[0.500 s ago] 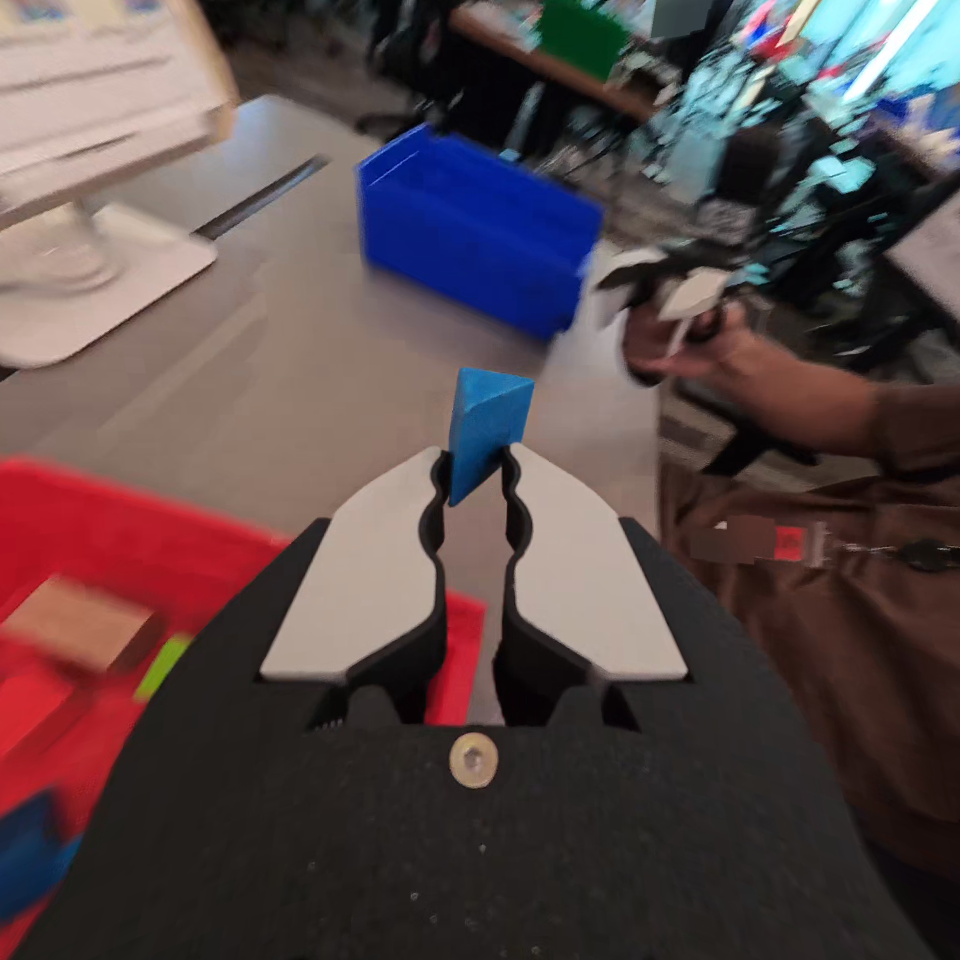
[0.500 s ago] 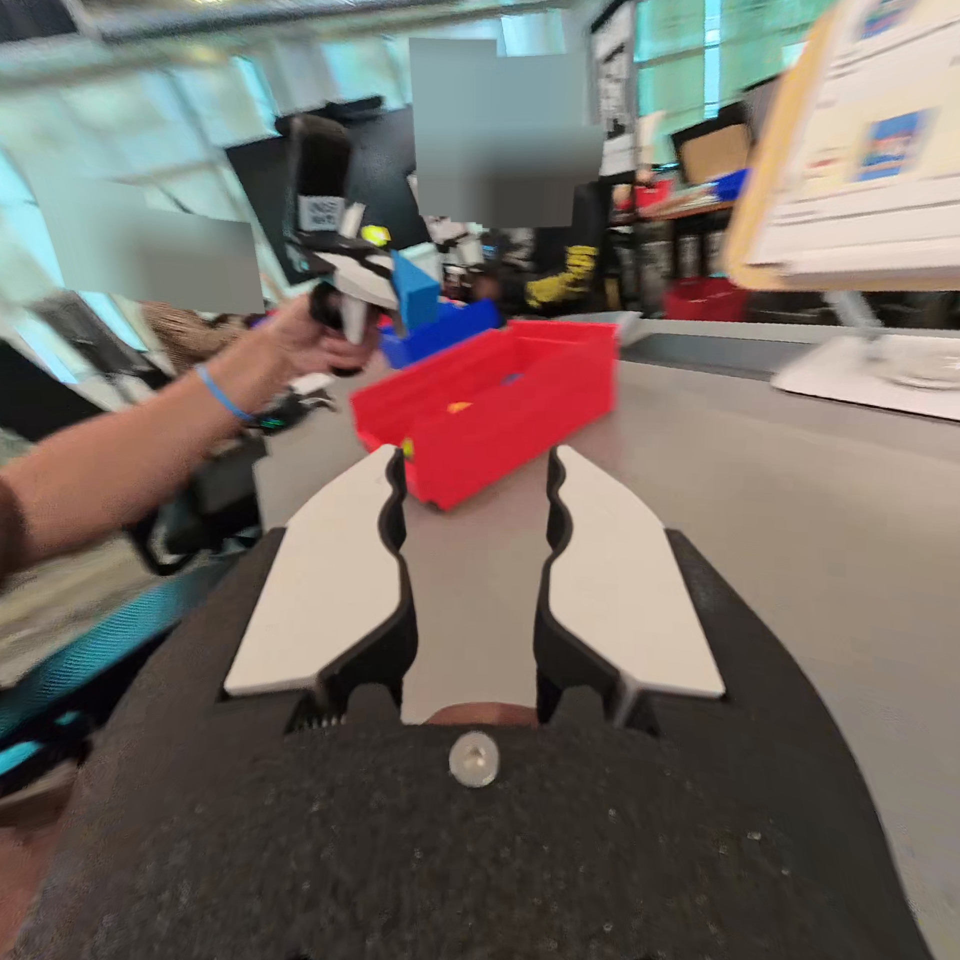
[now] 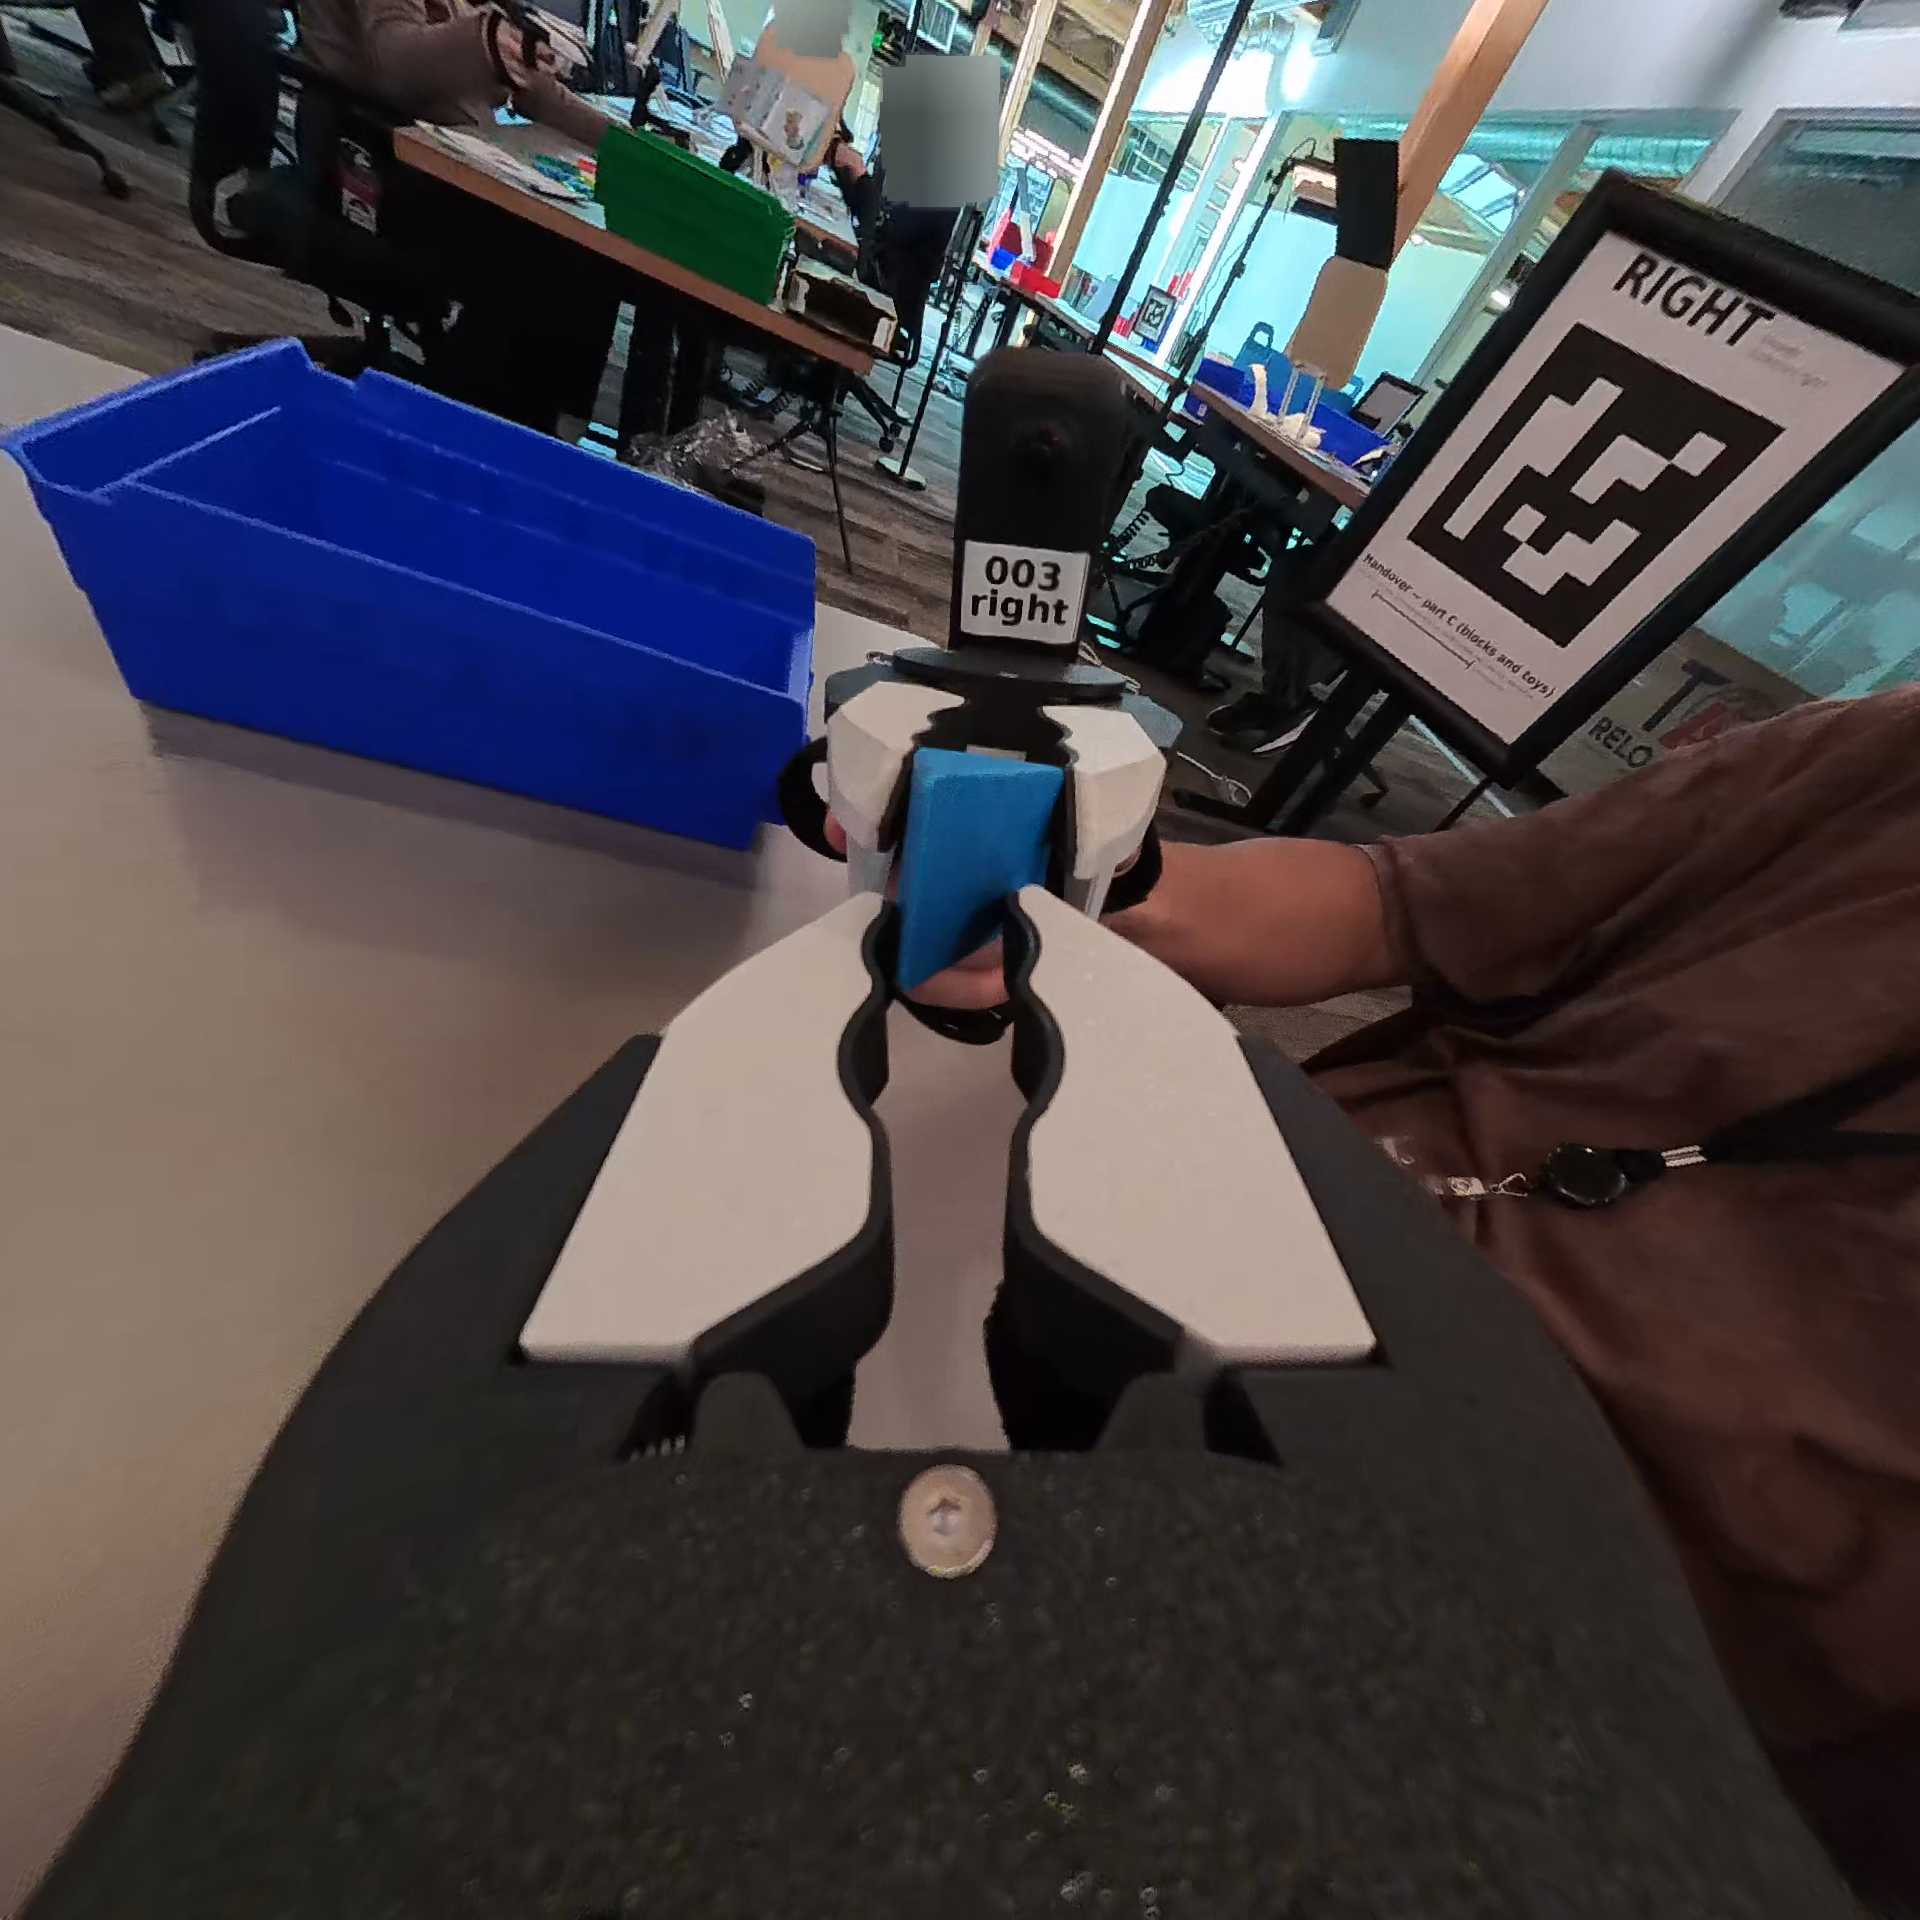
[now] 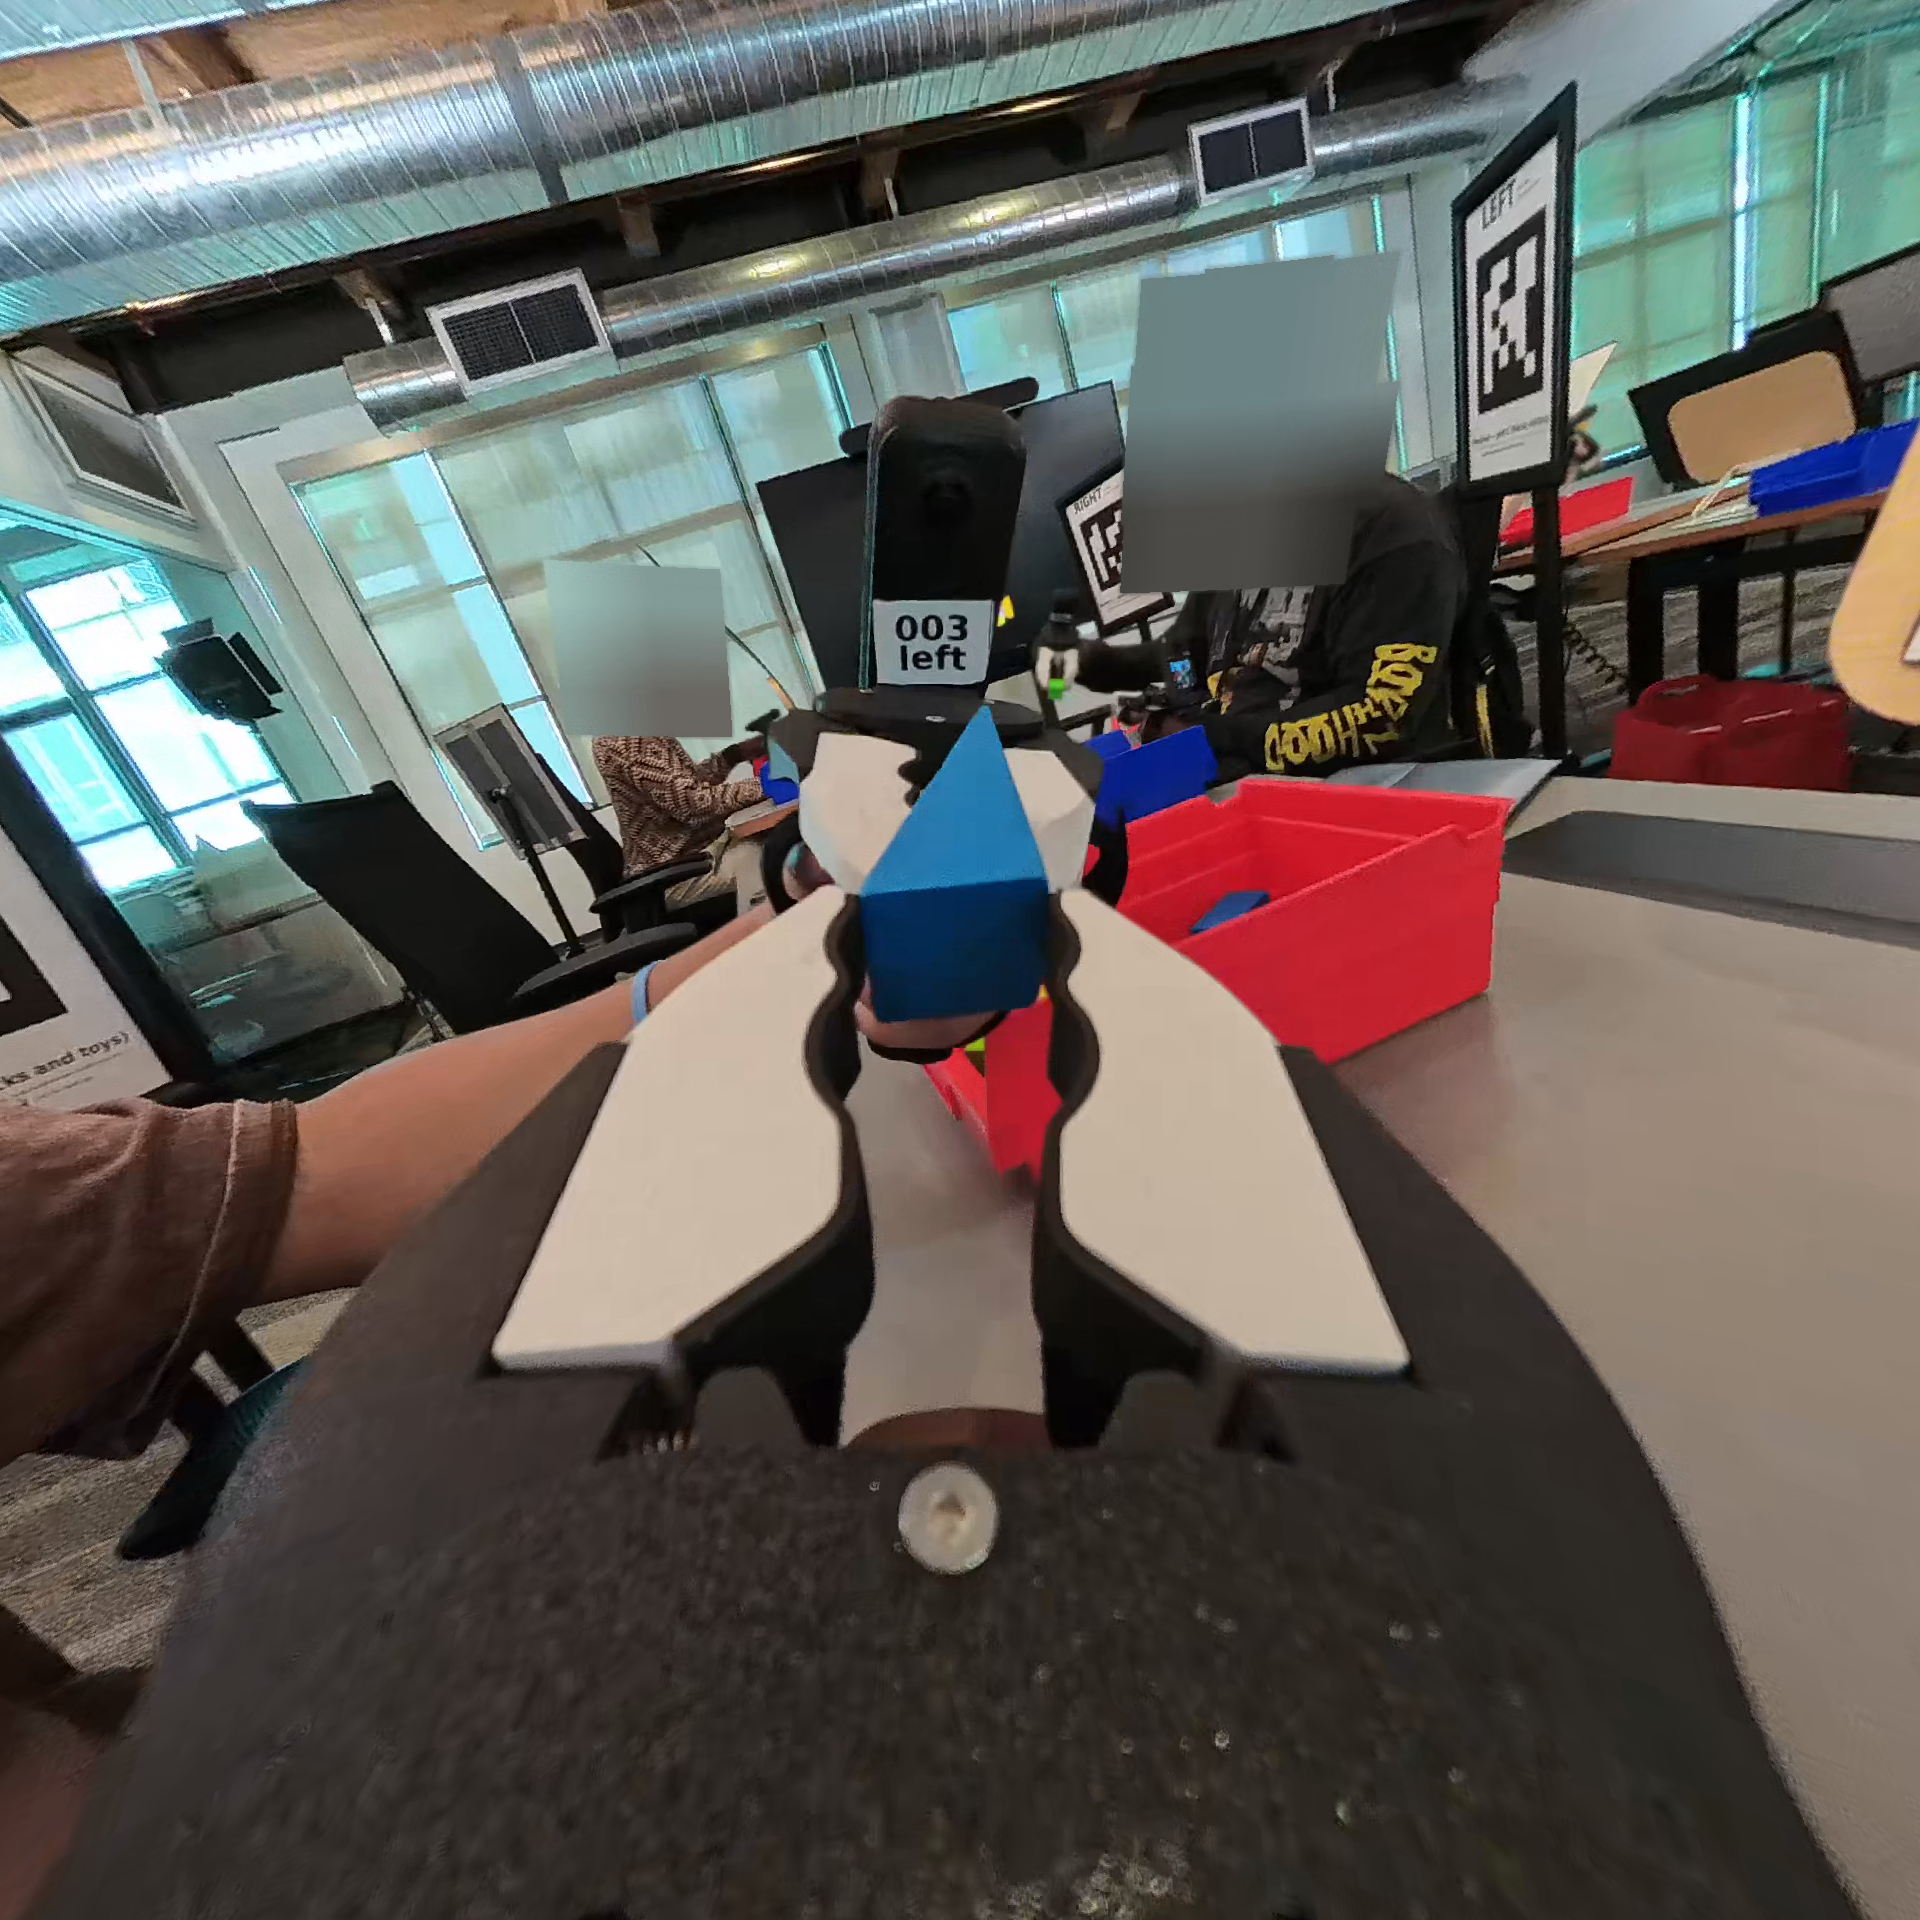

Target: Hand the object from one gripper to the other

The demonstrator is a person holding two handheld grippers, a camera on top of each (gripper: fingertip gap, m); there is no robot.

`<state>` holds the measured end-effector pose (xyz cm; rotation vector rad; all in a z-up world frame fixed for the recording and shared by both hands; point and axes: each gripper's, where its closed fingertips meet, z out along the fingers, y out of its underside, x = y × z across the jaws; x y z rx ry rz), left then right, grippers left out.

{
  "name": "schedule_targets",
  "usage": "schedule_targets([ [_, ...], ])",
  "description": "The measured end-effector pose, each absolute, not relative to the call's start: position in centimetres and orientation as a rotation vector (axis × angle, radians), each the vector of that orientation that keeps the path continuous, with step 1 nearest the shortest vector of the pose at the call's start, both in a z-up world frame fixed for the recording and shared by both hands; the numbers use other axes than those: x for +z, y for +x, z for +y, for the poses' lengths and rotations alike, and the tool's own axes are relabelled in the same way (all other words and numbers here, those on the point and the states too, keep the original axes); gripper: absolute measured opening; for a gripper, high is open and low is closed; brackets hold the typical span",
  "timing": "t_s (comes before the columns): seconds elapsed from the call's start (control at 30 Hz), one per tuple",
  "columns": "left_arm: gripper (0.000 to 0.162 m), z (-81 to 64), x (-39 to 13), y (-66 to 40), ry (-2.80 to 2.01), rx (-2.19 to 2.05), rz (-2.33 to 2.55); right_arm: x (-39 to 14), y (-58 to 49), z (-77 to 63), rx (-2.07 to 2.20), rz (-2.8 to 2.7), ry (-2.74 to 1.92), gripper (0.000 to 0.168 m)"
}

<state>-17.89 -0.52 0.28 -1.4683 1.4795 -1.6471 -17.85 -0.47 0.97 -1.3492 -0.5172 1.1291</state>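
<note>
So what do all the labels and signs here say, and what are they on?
I don't repeat wording; these bear it:
White sticker on the camera post above the right tongs.
White sticker on the post above the left tongs.
Framed black-and-white marker sign on a stand: heading and small print.
Similar sign beyond the red bin.
Yellow lettering on a black sleeve.

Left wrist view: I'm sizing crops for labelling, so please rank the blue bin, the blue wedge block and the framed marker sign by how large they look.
1. blue bin
2. framed marker sign, smaller-looking, though farther off, so true size is unsure
3. blue wedge block, smallest despite being nearest
</note>
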Motion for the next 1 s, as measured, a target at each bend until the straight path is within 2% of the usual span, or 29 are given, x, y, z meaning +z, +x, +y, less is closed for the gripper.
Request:
schedule_targets([
  [0.1, 0.023, -1.2, -0.2, -17.5, -1.52, -1.688, 1.449, 0.6, -17.1, -0.9, 1.107, -0.526, -1.363, 0.032],
  [0.2, 0.063, -1.8, -0.5, -18.2, -1.603, -1.663, 1.336, 1.6, -14.8, -1.5, 1.04, -0.515, -1.363, 0.032],
  [0.23, 0.066, -2.1, -1.0, -18.7, -1.637, -1.613, 1.297, 2.0, -13.6, -1.6, 0.992, -0.516, -1.382, 0.032],
  [0.4, 0.06, -6.2, -5.4, -22.8, -1.754, -1.296, 1.133, 3.6, -2.3, -0.2, 0.492, -0.443, -1.625, 0.032],
  [0.53, 0.058, -9.7, -8.3, -26.0, -1.776, -1.133, 1.028, 2.4, 8.6, 2.6, -0.132, -0.507, -1.884, 0.032],
  [0.7, 0.053, -11.0, -9.4, -27.5, -1.747, -0.991, 1.032, -4.8, 15.8, 6.6, -0.628, -0.925, -2.148, 0.033],
  [0.83, 0.052, -10.6, -9.4, -27.1, -1.745, -0.992, 1.043, -10.7, 18.8, 8.3, -0.81, -1.192, -2.254, 0.033],
  [1.0, 0.052, -10.5, -10.3, -26.7, -1.775, -1.042, 1.052, -14.2, 20.9, 10.1, -0.916, -1.275, -2.266, 0.033],
])
